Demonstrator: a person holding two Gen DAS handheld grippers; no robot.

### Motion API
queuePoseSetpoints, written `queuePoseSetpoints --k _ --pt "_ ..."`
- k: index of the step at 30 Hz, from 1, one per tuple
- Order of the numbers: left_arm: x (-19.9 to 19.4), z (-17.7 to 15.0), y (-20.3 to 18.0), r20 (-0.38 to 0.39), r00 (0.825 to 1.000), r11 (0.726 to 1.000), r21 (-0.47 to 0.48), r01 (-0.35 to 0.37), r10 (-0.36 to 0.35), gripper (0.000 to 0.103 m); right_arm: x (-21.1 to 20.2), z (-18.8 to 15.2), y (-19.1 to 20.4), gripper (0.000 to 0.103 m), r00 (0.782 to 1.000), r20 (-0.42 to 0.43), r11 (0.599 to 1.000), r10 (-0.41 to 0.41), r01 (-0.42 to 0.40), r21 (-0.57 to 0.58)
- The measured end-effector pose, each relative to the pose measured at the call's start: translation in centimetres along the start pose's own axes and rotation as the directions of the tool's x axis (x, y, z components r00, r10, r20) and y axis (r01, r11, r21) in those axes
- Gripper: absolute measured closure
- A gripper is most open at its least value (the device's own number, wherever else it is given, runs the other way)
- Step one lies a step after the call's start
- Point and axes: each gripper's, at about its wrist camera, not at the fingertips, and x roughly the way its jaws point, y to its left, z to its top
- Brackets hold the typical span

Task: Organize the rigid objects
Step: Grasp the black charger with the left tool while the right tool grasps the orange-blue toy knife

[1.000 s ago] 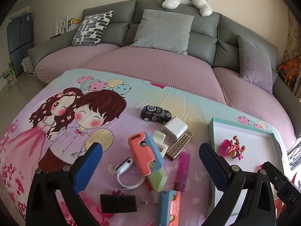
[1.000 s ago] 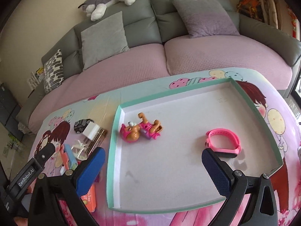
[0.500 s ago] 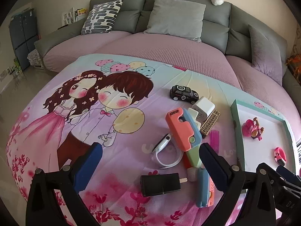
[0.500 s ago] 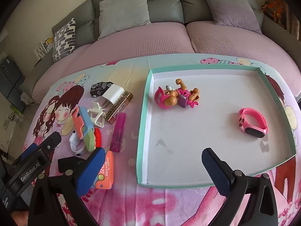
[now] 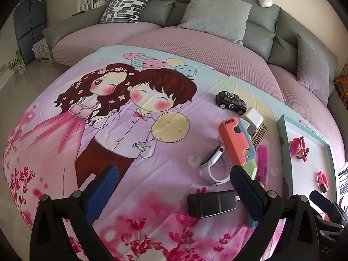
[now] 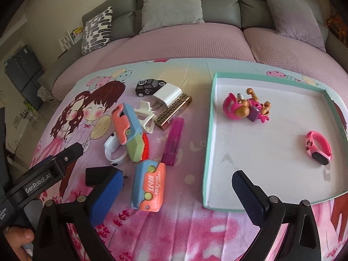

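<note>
A teal-rimmed white tray (image 6: 208, 143) lies on the right and holds a pink toy figure (image 6: 245, 107) and a pink watch (image 6: 318, 149). Left of it lies a pile: black toy car (image 6: 149, 86), white charger (image 6: 167, 94), gold-patterned bar (image 6: 174, 114), white clip (image 6: 145, 117), orange-blue toy (image 6: 125, 122), white watch (image 6: 113, 152), magenta stick (image 6: 174, 144), orange-blue case (image 6: 150, 188), black adapter (image 5: 212, 204). My left gripper (image 5: 174, 195) is open, above the cloth left of the pile. My right gripper (image 6: 176, 198) is open, over the case and the tray's near-left corner.
The cartoon-print cloth (image 5: 108, 130) covers the table. A sofa with a pink cover (image 6: 184, 43) and grey cushions runs behind it. The left gripper's body (image 6: 41, 178) shows at the lower left of the right wrist view.
Both grippers have pulled back and swung left. The pile now sits at the right of the left view, and the tray has shifted right in the right view. Both stay open and empty.
</note>
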Motion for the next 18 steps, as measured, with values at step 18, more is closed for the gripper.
queuePoseSetpoints --k 18 --pt "1.6 -1.1 0.0 -0.104 0.986 0.991 -0.035 0.128 -0.131 0.001 4.7 -1.5 1.8 0.04 0.987 -0.128 0.996 0.093 -0.094 -0.004"
